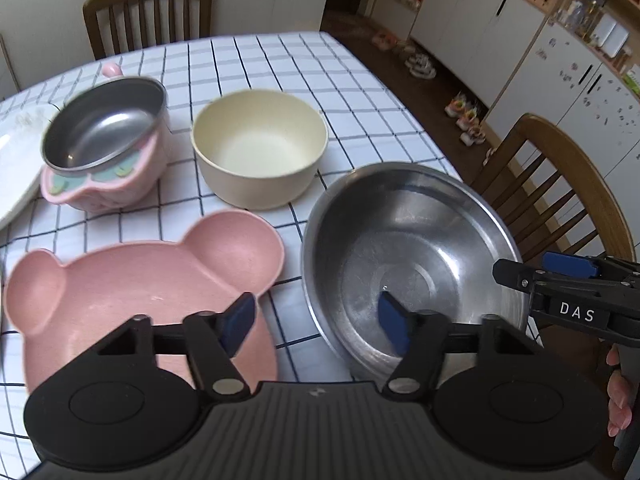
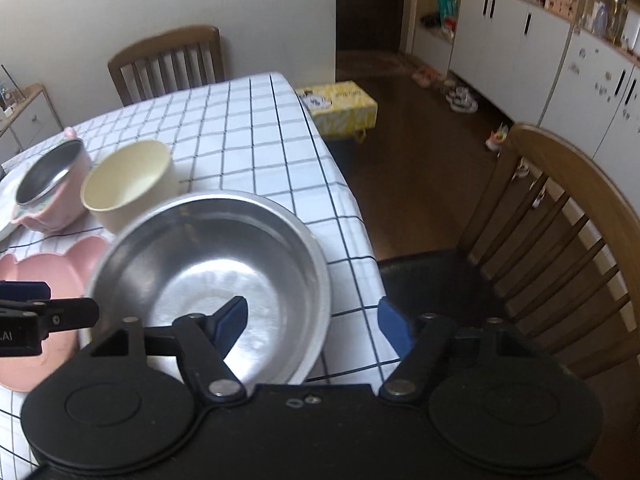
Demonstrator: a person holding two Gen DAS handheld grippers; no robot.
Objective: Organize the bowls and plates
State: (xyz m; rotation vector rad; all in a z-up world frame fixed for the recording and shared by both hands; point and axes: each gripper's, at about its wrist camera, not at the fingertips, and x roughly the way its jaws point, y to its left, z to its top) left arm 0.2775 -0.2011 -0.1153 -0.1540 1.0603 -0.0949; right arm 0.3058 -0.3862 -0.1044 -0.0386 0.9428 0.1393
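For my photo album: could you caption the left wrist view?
Left gripper open above the pink bear-shaped plate and wide steel bowl on a checked tablecloth.

Looking like the dining area of a lived-in home. Standing in the middle, a table (image 1: 256,64) under a white cloth checked with dark lines, wooden slat-back chairs (image 2: 168,64) pulled up around it. Running along the far wall, white cupboards (image 2: 516,36) with dark handles, their tops and open shelves (image 1: 592,4) crowded with boxes, jars and packets. Lying on the dark wood floor beside the cupboards, slippers (image 1: 466,116) and small shoes. Sitting on the floor past the table's corner, a yellow printed cardboard box (image 2: 344,108).
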